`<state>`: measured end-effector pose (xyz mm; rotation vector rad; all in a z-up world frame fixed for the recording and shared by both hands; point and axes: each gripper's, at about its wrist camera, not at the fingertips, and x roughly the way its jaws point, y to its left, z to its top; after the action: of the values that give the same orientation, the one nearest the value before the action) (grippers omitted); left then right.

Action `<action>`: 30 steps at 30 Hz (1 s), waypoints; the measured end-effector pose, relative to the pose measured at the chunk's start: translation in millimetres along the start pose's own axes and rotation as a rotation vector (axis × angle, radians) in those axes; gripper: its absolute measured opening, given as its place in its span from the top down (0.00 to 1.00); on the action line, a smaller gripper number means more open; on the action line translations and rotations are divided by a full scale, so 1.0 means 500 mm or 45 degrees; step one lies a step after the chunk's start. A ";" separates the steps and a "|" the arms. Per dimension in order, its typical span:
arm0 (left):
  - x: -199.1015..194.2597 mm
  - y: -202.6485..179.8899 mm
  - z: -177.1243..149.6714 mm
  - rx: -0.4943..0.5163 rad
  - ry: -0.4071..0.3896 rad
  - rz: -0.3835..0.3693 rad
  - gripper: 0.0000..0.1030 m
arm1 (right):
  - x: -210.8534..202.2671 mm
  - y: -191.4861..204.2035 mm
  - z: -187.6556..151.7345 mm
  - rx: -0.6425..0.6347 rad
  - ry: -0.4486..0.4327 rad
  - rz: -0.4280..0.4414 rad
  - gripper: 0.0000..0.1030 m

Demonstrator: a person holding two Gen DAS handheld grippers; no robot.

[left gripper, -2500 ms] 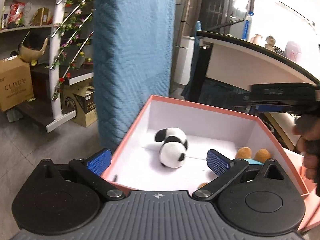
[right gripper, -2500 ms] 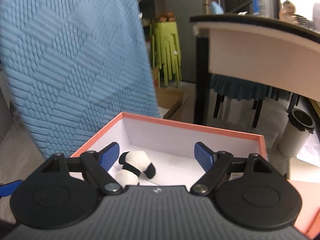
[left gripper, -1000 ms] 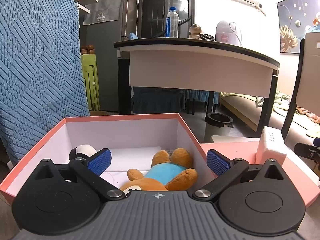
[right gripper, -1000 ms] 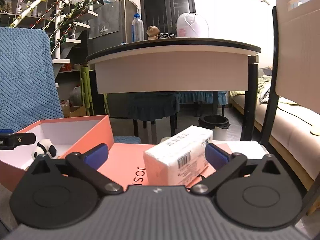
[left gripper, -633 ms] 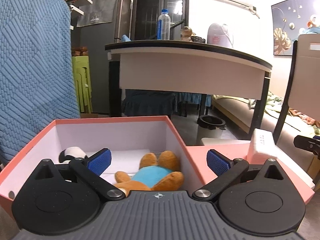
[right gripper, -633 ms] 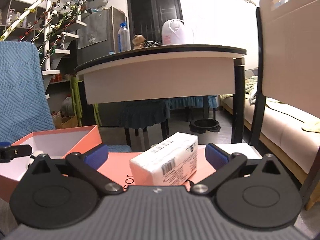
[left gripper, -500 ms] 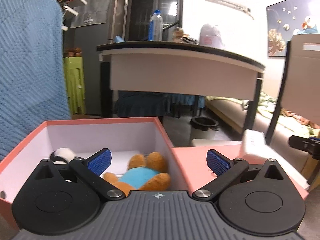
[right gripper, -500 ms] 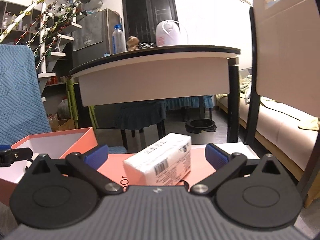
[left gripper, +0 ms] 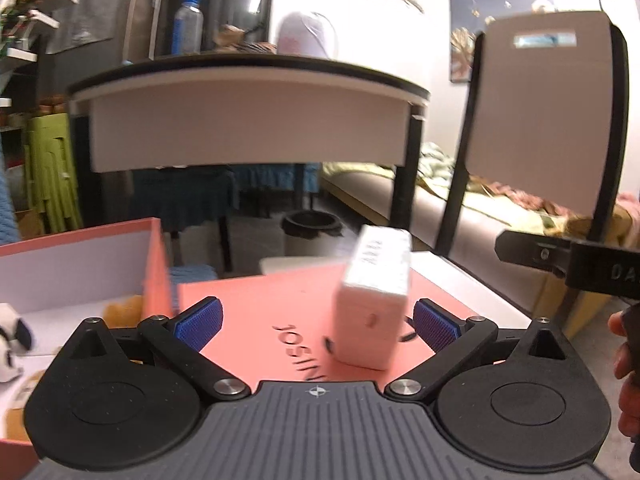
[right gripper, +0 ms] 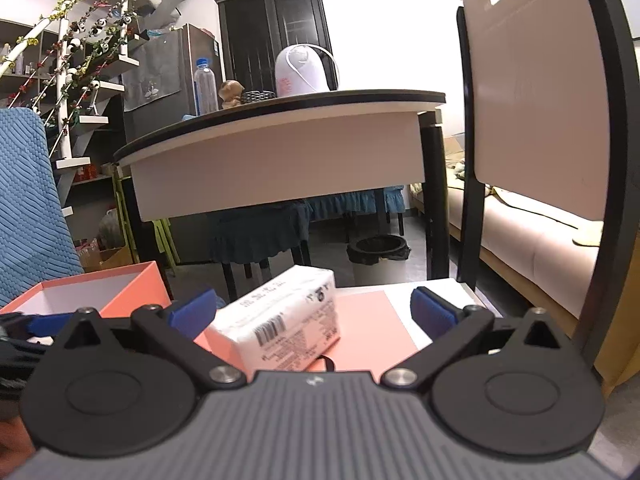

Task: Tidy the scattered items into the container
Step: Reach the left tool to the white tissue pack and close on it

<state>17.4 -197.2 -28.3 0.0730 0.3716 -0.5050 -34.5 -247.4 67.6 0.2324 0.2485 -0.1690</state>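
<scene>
1. The tissue pack (right gripper: 280, 320) lies on the pink lid (right gripper: 368, 328) at lower centre of the right wrist view, its barcode side up and facing the camera. It is outside the box (right gripper: 100, 284), so it is likely the next item to tidy.
2. The right gripper (right gripper: 312, 308) has its jaws spread wide on either side of the pack and touches nothing. The pack sits skewed between the pads, nearer the left one, probably so a squeeze can take its long sides.
3. The left gripper (left gripper: 316, 320) is also released and empty. In its view the pack (left gripper: 374, 296) appears end-on at centre right, close to the right pad; the picture is blurred.
4. The box (left gripper: 80, 264) is at left in the left wrist view, open-topped. A panda toy (left gripper: 12, 340) shows at the far left edge inside it, beside an orange plush (left gripper: 124, 308) by the wall.
5. The lid lies flat beside the box, serving as a resting surface.
6. A hand (left gripper: 626, 356) shows at the right edge, holding the other tool.
</scene>
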 end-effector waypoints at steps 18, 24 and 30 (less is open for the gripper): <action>0.190 -0.093 -0.016 0.067 0.126 -0.063 0.01 | -0.011 -0.101 -0.016 0.055 0.062 -0.065 0.00; 0.236 -0.088 -0.014 0.039 0.161 -0.059 0.01 | 0.001 -0.111 -0.025 0.051 0.101 -0.059 0.00; 0.267 -0.090 -0.018 0.032 0.199 -0.059 0.01 | 0.017 -0.110 -0.032 0.042 0.131 -0.047 0.00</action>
<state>100.7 -296.6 -84.5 0.1286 0.5207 -0.5512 -40.8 -297.5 39.0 0.2696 0.3525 -0.1984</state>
